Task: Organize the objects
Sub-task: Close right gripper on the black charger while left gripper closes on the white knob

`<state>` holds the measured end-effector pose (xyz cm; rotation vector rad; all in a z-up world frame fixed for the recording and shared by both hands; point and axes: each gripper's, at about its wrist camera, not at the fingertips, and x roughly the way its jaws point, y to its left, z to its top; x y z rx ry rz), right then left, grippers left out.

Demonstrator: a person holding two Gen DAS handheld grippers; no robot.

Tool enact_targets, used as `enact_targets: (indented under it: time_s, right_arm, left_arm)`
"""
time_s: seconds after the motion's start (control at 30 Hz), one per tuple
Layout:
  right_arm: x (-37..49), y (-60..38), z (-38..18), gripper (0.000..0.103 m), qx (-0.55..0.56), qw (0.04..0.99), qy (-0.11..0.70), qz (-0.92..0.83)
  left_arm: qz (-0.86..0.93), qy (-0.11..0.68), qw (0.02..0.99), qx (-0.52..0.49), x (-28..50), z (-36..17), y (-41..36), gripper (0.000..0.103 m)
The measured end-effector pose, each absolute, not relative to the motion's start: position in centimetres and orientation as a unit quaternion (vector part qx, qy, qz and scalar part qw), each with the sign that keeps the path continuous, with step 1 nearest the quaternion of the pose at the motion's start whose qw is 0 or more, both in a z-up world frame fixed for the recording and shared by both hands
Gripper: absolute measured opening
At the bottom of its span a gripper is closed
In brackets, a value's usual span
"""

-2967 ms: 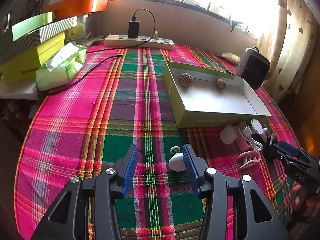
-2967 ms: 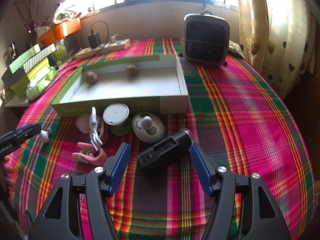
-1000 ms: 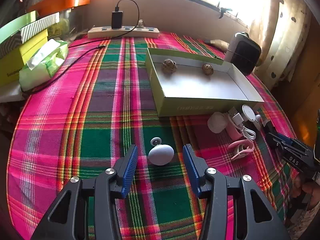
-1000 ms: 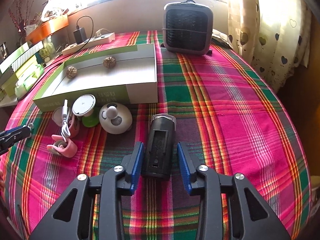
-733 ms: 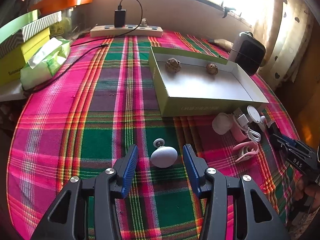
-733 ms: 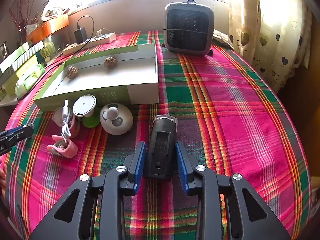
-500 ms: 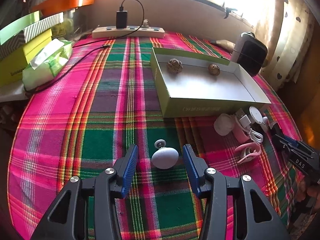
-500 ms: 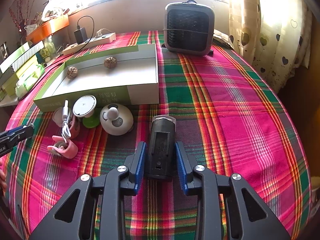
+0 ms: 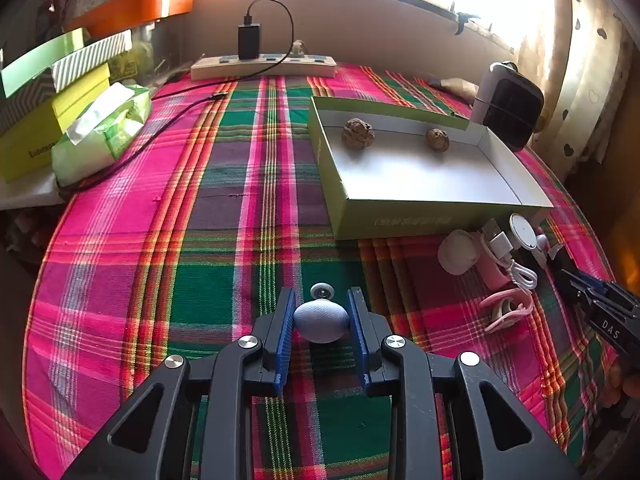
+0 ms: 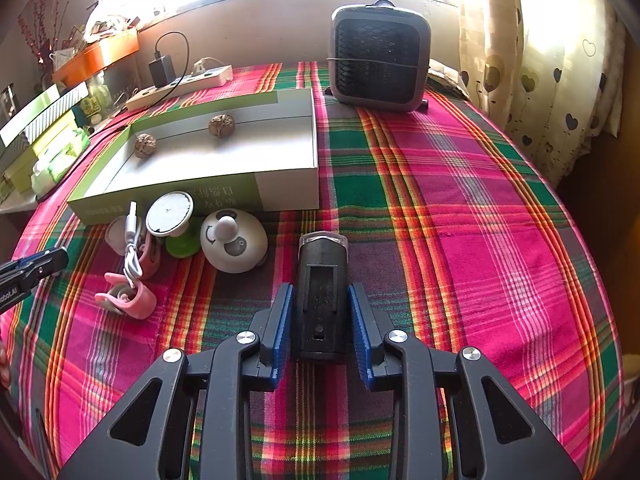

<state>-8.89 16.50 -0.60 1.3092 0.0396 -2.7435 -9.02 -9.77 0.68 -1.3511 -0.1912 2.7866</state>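
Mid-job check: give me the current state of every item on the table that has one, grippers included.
left gripper: jaws closing, pads touching the pale egg-shaped object
right gripper: clamped on the black flashlight, which lies on the cloth
green box: open, two walnuts inside
charger: plugged into power strip
white cable: loose, unplugged

We see pale-blue egg-shaped object [image 9: 321, 321] lying on its side on plaid cloth | black oblong device [image 10: 321, 294], clear-capped end pointing away | open box [image 9: 436, 222] holding two walnuts [image 9: 357, 133]
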Motion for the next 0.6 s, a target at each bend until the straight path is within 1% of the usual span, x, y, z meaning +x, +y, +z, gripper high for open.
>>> enact_targets:
  time_s: [0.6]
  right_arm:
    - [-8.93,16.45,-0.58,0.029,0.429,0.055,0.01,-0.901]
  left_arm:
    - [0.898,-0.064,0.016,-0.435,-8.93,0.76,-9.77,0.024]
